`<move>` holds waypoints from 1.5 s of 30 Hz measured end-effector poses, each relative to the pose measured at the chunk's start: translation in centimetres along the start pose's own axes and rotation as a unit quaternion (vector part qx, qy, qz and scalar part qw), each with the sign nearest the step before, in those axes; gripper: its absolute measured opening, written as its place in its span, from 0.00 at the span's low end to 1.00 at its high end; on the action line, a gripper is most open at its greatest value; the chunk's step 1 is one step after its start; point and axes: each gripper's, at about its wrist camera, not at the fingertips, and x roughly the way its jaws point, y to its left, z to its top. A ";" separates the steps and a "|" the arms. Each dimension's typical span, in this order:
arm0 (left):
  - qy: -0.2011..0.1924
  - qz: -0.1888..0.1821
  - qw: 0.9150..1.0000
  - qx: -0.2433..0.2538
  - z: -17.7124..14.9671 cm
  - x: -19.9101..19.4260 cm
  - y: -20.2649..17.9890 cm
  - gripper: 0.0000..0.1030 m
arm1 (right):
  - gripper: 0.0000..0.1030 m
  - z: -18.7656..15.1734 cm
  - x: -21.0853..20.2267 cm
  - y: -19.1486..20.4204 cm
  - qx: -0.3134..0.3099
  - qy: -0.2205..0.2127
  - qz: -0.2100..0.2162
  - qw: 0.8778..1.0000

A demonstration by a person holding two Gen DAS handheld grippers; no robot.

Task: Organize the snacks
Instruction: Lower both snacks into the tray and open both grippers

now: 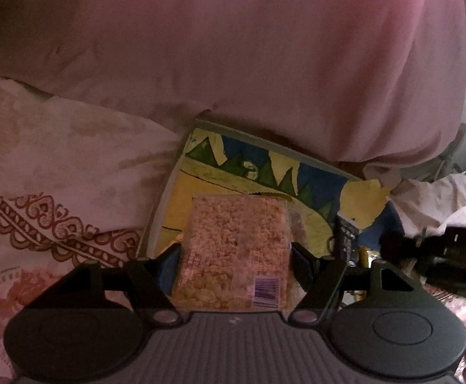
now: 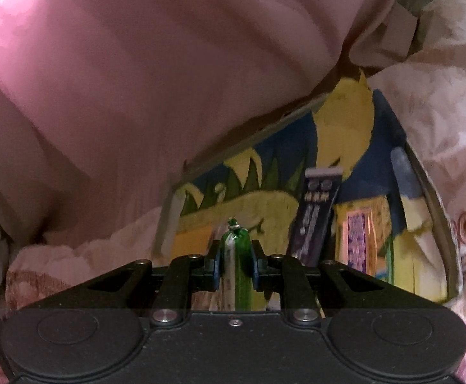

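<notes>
Left gripper (image 1: 236, 252) clamps a clear pack of puffed-rice cake (image 1: 233, 249) over the painted tray (image 1: 181, 192); right gripper (image 2: 234, 262) pinches a green sausage stick (image 2: 235, 256) narrowly, near a dark snack packet (image 2: 316, 214) on the tray; pink fabric (image 1: 233, 48) behind.

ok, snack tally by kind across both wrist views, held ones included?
Puffed-rice cake packs: 1, gripped by the left gripper
Green sausage sticks: 1, gripped by the right gripper
Dark purple bar wrappers: 1, on the tray
Purple-and-orange packets: 1, on the tray
Total: 4
</notes>
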 end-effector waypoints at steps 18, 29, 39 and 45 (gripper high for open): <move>0.004 0.025 0.999 0.047 -0.5 2.6 -1.6 0.73 | 0.19 2.0 2.5 -2.8 0.001 -0.053 -0.045 0.998; 0.000 0.032 0.998 0.062 -0.8 2.6 -1.9 0.77 | 0.47 1.3 3.5 -1.7 -0.026 -0.028 -0.029 0.999; -0.025 0.028 0.999 0.035 0.0 0.4 -1.5 0.92 | 0.80 -0.1 0.4 1.4 -0.098 -0.040 -0.024 0.994; -0.062 0.040 0.997 0.019 1.0 -2.7 -1.3 0.99 | 0.95 -1.8 -4.1 4.0 -0.171 -0.078 -0.024 0.982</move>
